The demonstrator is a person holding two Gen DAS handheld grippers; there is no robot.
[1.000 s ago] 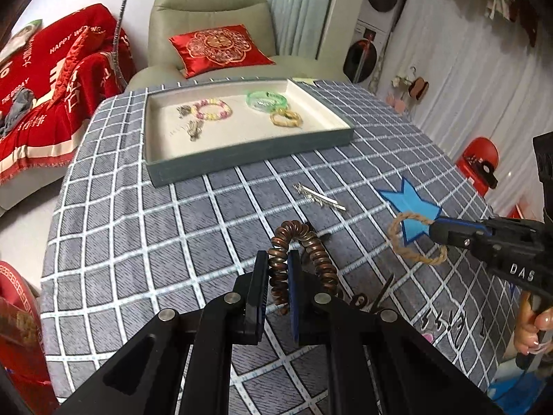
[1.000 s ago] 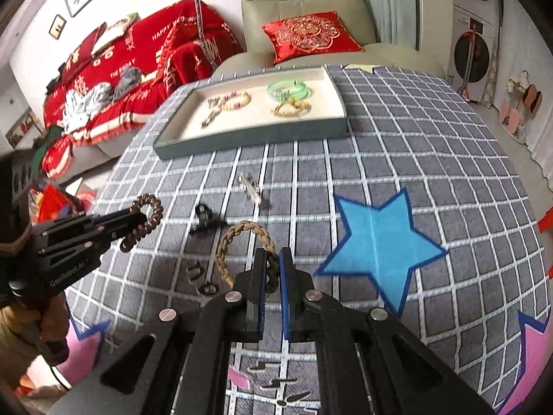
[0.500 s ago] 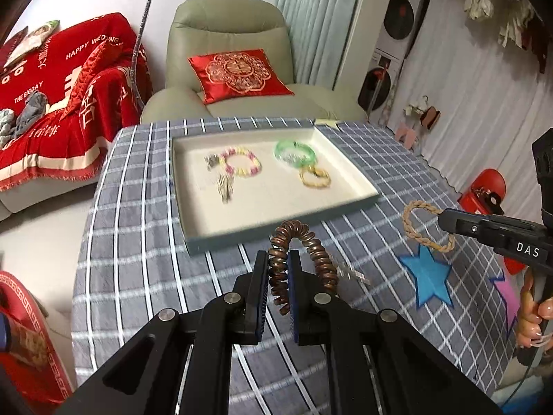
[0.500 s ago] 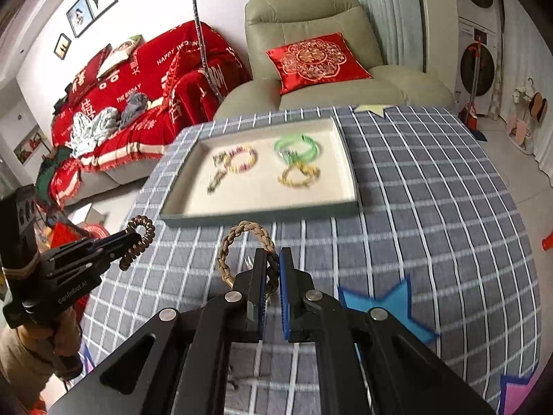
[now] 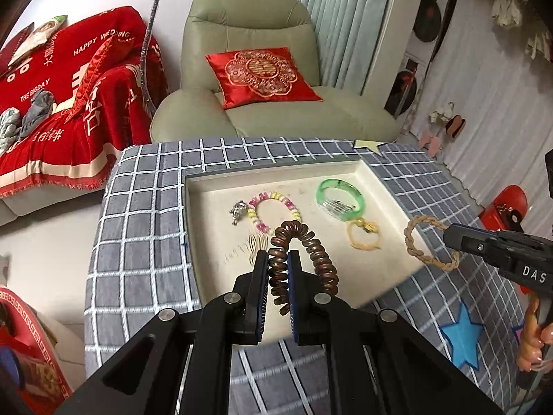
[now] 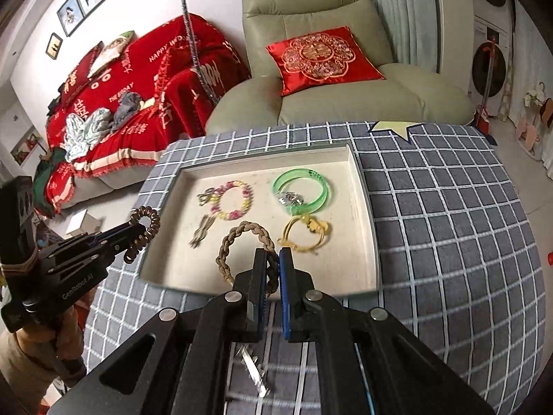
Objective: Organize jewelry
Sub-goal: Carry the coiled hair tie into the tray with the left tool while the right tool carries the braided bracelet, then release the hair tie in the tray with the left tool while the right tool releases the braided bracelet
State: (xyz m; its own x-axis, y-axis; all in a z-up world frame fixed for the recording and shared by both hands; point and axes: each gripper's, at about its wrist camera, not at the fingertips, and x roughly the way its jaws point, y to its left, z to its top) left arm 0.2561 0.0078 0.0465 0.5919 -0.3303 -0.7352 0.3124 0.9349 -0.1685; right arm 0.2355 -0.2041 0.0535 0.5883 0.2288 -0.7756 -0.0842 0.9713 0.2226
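Note:
My left gripper (image 5: 278, 259) is shut on a brown coil hair tie (image 5: 312, 247) and holds it in the air over the near part of the cream tray (image 5: 380, 276). My right gripper (image 6: 273, 256) is shut on a tan braided bracelet (image 6: 235, 238), held over the tray's near edge (image 6: 375, 269). In the tray lie a pastel bead bracelet (image 5: 273, 207), a green bangle (image 5: 340, 199), a yellow cord bracelet (image 5: 363, 237) and small silver pieces (image 5: 238, 209). The right gripper also shows in the left wrist view (image 5: 452, 238), and the left gripper in the right wrist view (image 6: 138, 230).
The tray sits on a table with a grey checked cloth (image 5: 138, 242) with blue stars (image 5: 461, 340). A clear hair clip (image 6: 254, 370) lies on the cloth under my right gripper. A beige armchair with a red cushion (image 5: 262, 72) stands beyond the table's far edge.
Both grippers have lifted their pieces off the cloth and carried them forward, from the near part of the table to over the tray. Both stayed shut.

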